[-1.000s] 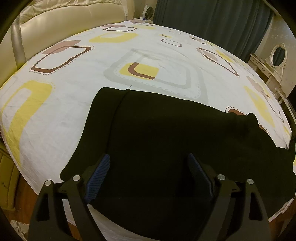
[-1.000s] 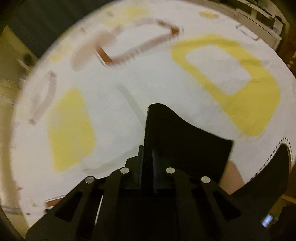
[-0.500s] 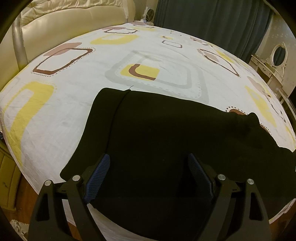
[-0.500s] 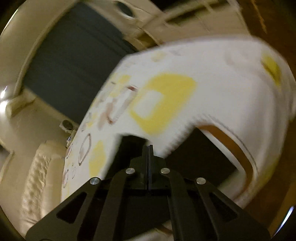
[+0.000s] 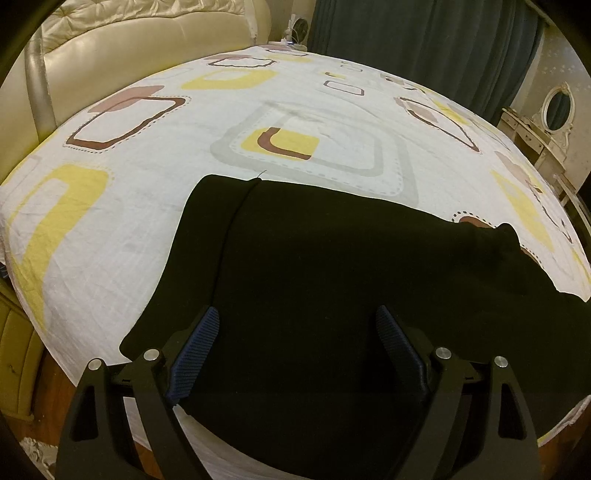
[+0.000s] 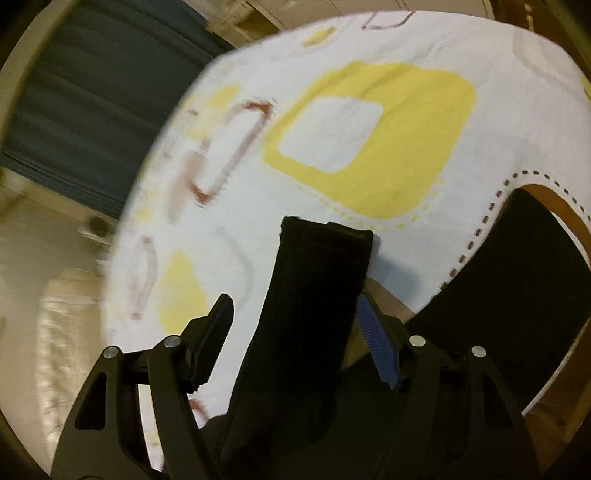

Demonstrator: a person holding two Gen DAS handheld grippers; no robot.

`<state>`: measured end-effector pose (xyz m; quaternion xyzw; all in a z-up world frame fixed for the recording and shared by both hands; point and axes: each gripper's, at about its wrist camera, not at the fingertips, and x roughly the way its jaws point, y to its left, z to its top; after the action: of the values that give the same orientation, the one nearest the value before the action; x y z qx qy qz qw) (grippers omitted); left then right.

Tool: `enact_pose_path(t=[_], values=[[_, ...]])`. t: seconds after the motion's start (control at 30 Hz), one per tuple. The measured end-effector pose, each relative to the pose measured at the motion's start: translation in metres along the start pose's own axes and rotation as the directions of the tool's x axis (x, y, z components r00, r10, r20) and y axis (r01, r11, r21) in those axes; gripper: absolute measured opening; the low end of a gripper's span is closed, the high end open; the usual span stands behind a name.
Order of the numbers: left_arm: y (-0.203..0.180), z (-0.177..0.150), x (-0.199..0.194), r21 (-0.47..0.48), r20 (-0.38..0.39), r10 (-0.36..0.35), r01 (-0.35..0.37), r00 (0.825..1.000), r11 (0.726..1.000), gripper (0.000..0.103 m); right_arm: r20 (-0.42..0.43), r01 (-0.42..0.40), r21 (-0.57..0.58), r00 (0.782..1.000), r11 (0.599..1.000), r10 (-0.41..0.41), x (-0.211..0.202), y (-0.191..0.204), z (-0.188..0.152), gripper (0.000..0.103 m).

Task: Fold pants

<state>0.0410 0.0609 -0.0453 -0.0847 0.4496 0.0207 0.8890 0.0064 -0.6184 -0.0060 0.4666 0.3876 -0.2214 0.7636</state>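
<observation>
The black pants (image 5: pixel 332 295) lie spread across the near part of the bed (image 5: pixel 110 221), on a white sheet printed with yellow, brown and grey rounded squares. In the right wrist view a narrow strip of the pants (image 6: pixel 317 295) runs up between the fingers, its hemmed end lying on the sheet below a big yellow square (image 6: pixel 369 140).

The left hand-held gripper (image 5: pixel 297 325) hovers over the dark cloth with its jaws wide apart, gripping nothing. The right hand-held gripper (image 6: pixel 293 310) has just been opening; the strip lies between its jaws, close to the blue pad on the right, but whether it touches is unclear, and the left pad stands clear of it.

Behind the bed stand a cream padded headboard (image 5: pixel 129 33), dark teal curtains (image 5: pixel 424 37), and a pale dressing table with an oval mirror (image 5: pixel 557 107). A small fan (image 5: pixel 300 27) sits by the far corner. Nothing lies across the pants.
</observation>
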Motion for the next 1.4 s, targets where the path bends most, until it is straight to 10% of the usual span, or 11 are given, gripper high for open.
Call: enact_pose_path(t=[0.13,0.4,0.53,0.83,1.0,1.17,1.27,1.33,1.4], values=[[0.0,0.0,0.001,0.004,0.001,-0.001,0.001,1.0,1.0,0.087,-0.067,0.077,0.062,0.995,0.995,-0.073,0.027,0.0,-0.003,0.064],[0.001,0.0,0.002,-0.001,-0.001,-0.001,0.001,1.0,1.0,0.087,-0.108,0.086,0.002,0.99,0.996,-0.085,0.02,0.008,0.0,0.007],[0.001,0.0,0.002,-0.003,-0.004,-0.004,0.004,1.0,1.0,0.087,-0.068,-0.005,-0.047,0.998,0.999,0.002,-0.012,0.026,0.008,0.005],[0.001,0.0,0.001,0.002,-0.003,-0.004,0.004,1.0,1.0,0.087,0.12,-0.308,-0.167,0.937,0.937,0.329,-0.13,0.001,0.018,0.005],[-0.002,-0.003,0.001,0.015,-0.002,-0.008,0.008,1.0,1.0,0.087,0.164,-0.346,-0.105,0.918,0.932,0.36,-0.141,-0.105,0.003,0.005],[-0.004,-0.004,0.0,0.027,0.004,-0.005,0.005,1.0,1.0,0.088,0.108,-0.287,0.073,0.954,0.955,0.278,-0.091,-0.201,-0.019,0.007],[-0.003,-0.004,0.001,0.026,0.002,-0.01,0.01,1.0,1.0,0.088,0.088,-0.324,0.195,0.946,0.926,0.312,-0.07,-0.236,-0.031,0.024],[-0.003,-0.004,0.001,0.026,0.003,-0.009,0.009,1.0,1.0,0.088,0.107,-0.351,0.234,0.936,0.907,0.335,-0.067,-0.247,-0.039,0.058],[-0.004,-0.004,0.001,0.028,0.005,-0.006,0.005,1.0,1.0,0.088,0.134,-0.4,0.258,0.916,0.879,0.377,-0.069,-0.253,-0.043,0.061]])
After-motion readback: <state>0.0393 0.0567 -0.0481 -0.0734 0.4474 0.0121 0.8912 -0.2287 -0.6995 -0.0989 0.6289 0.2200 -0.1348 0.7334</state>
